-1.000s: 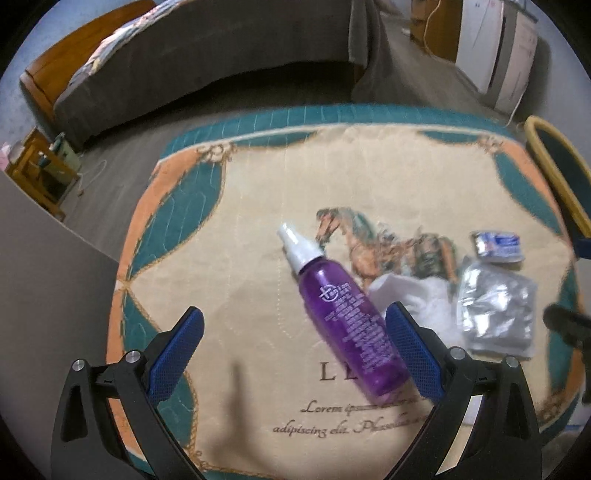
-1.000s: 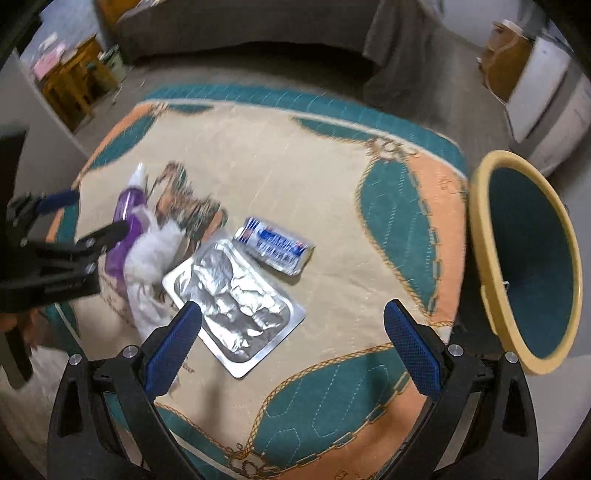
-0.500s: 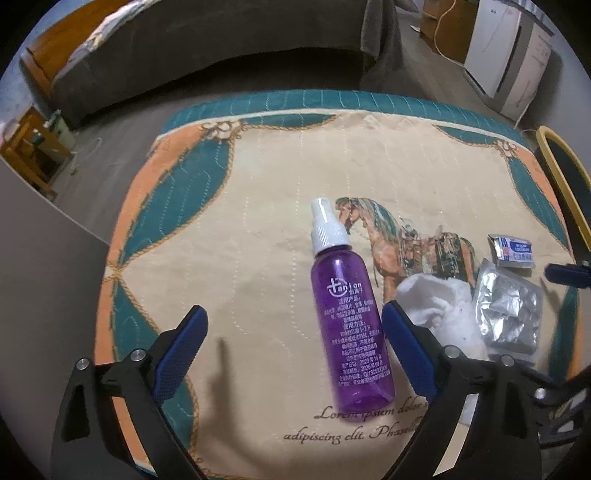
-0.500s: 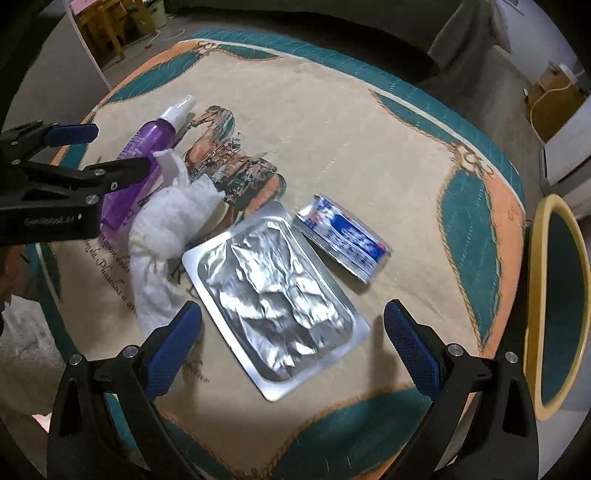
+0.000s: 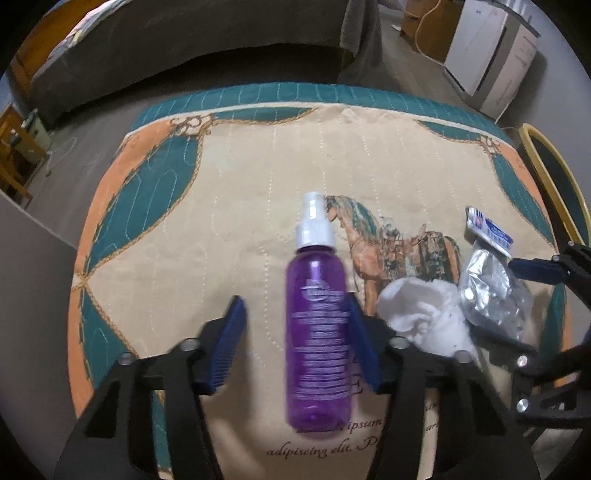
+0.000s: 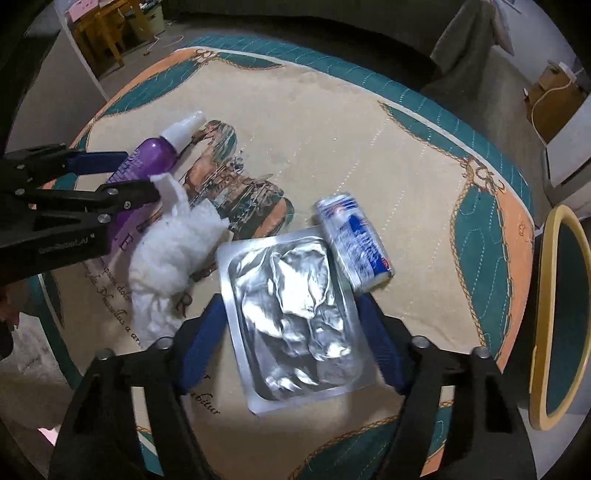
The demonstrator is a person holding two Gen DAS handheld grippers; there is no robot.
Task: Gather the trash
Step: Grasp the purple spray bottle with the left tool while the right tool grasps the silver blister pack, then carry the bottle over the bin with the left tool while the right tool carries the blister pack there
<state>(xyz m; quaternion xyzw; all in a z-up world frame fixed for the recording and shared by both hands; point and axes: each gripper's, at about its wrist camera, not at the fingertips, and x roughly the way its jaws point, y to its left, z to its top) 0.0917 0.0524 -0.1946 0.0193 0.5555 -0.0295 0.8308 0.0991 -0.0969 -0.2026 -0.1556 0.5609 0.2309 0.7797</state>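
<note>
A purple spray bottle with a white top lies on the patterned mat. My left gripper straddles it with jaws closing; the right pad touches the bottle, the left pad stands off it. Beside the bottle are a white tissue wad, a crumpled silver foil pack and a blue-and-white wrapper. My right gripper is over the foil pack, jaws closing, pads just outside its long edges.
A yellow-rimmed bin with a teal inside stands off the mat's right edge. A grey couch runs along the back, a white appliance is at the back right, and wooden furniture stands at the left.
Both pairs of jaws have narrowed. The left gripper has lined up along the bottle. The right gripper has come down and across until the foil pack lies between its fingers.
</note>
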